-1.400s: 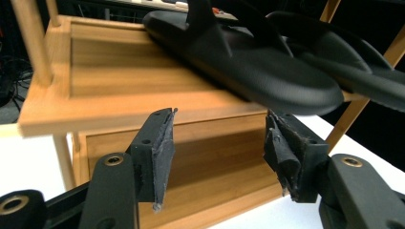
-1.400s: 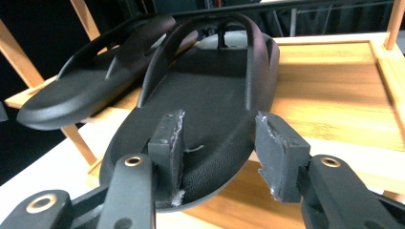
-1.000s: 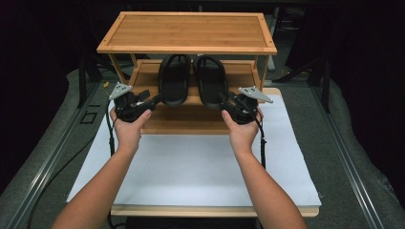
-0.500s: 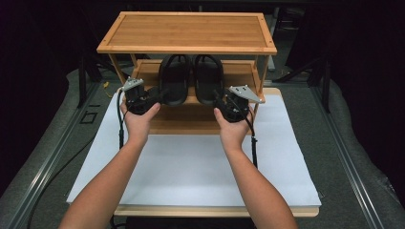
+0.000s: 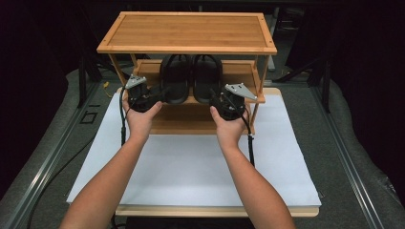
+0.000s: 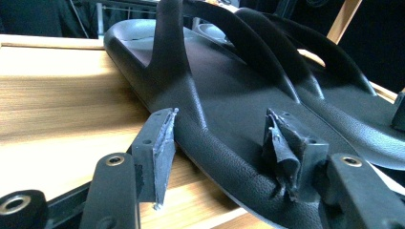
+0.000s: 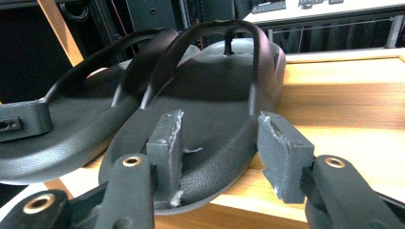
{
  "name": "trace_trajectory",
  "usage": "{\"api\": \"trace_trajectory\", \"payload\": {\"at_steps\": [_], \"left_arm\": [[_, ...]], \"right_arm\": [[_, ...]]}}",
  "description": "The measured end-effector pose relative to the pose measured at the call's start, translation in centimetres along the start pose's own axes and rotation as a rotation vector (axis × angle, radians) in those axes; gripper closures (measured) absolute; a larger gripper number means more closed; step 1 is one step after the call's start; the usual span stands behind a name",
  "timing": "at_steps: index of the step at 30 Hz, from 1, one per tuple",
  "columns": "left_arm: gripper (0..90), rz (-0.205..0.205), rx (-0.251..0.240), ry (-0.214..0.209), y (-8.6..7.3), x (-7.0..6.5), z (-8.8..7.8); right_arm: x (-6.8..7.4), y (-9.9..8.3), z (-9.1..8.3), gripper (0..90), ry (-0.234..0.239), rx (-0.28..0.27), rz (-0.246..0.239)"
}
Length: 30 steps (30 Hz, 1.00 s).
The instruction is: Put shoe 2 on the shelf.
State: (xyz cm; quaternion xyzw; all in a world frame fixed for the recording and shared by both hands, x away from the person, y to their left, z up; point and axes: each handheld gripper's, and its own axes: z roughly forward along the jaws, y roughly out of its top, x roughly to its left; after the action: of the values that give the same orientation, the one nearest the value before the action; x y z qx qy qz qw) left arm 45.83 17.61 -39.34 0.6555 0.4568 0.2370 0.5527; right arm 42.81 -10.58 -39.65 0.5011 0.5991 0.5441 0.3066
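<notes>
Two black flip-flops stand side by side on the middle shelf (image 5: 242, 71) of a bamboo rack, heels toward me. My left gripper (image 5: 161, 92) is at the heel of the left flip-flop (image 5: 175, 78). In the left gripper view, my left gripper (image 6: 222, 148) straddles that flip-flop's (image 6: 229, 90) outer rim without squeezing it, and its jaws have just been closing. My right gripper (image 5: 215, 93) is at the heel of the right flip-flop (image 5: 206, 78). In the right gripper view, my right gripper (image 7: 219, 143) stands open with the heel's (image 7: 205, 95) right edge between the pads, having just opened a little.
The rack's top shelf (image 5: 186, 31) overhangs the flip-flops and both grippers. A lower shelf (image 5: 191, 119) lies under my hands. The rack stands on a white sheet (image 5: 191, 171) that covers the table. Rack posts (image 5: 260, 90) flank the shelf.
Both hands have moved forward and inward to the rack's middle shelf. The grippers now sit at the heels of the two flip-flops, which have not moved.
</notes>
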Motion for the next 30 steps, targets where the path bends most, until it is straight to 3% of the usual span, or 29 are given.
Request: {"api": "trace_trajectory", "payload": {"at_steps": [11, 30], "left_arm": [[44.9, 0.006, 0.010, -0.007, 0.2, 0.2, 0.2], [44.5, -0.023, 0.002, -0.002, 0.2, 0.2, 0.3]], "right_arm": [[1.1, -0.1, 0.4, 50.0, 0.002, 0.000, -0.010], [0.7, 0.3, 0.5, 47.3, 0.039, 0.028, -0.001]]}}
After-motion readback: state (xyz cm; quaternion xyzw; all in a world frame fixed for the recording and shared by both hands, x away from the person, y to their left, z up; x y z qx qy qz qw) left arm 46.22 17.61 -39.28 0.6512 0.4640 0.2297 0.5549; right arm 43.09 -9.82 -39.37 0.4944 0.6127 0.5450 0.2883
